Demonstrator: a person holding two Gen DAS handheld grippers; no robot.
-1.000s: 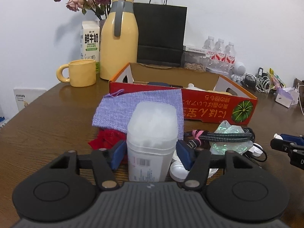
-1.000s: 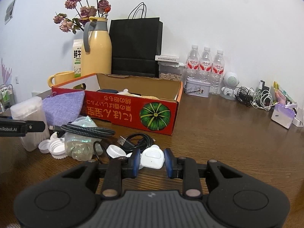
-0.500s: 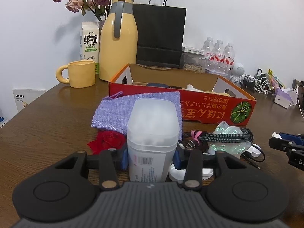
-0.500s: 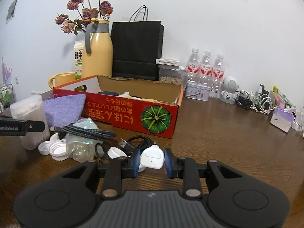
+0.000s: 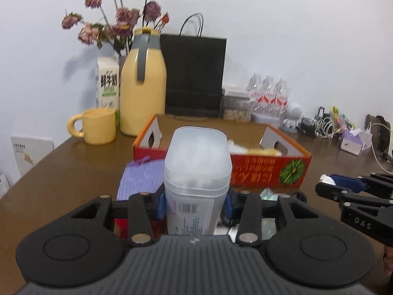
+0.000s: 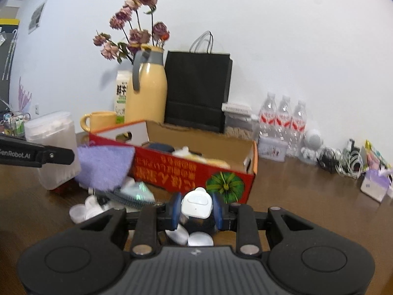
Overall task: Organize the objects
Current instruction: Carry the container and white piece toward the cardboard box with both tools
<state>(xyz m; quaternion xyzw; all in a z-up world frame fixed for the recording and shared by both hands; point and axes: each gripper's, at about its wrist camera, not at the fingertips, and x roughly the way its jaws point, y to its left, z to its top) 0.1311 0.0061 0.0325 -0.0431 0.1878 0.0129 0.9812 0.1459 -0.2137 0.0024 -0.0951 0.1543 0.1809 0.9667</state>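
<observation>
My left gripper [image 5: 195, 204] is shut on a translucent plastic jar of cotton swabs [image 5: 196, 172], held upright and lifted off the table. The jar [image 6: 52, 147] also shows at the left of the right wrist view, with the left gripper's finger across it. My right gripper [image 6: 196, 210] is shut on a small white earbud case [image 6: 196, 202], raised above the clutter. Beyond both stands the open red cardboard box [image 5: 270, 169] [image 6: 191, 169] with a pumpkin picture, holding several items. The right gripper [image 5: 326, 184] enters the left wrist view from the right.
A purple cloth [image 6: 104, 166], a braided cable [image 6: 130, 198], white caps [image 6: 83, 209] and a red thing [image 5: 120, 228] lie before the box. Behind it stand a yellow mug [image 5: 98, 126], yellow jug [image 5: 143, 91], milk carton [image 5: 108, 86], black bag [image 5: 195, 73], water bottles [image 6: 282, 120] and cables [image 6: 343, 159].
The left jaws closed onto the swab jar, then lifted it off the table. The right gripper rose with the white case, and the box now looks closer.
</observation>
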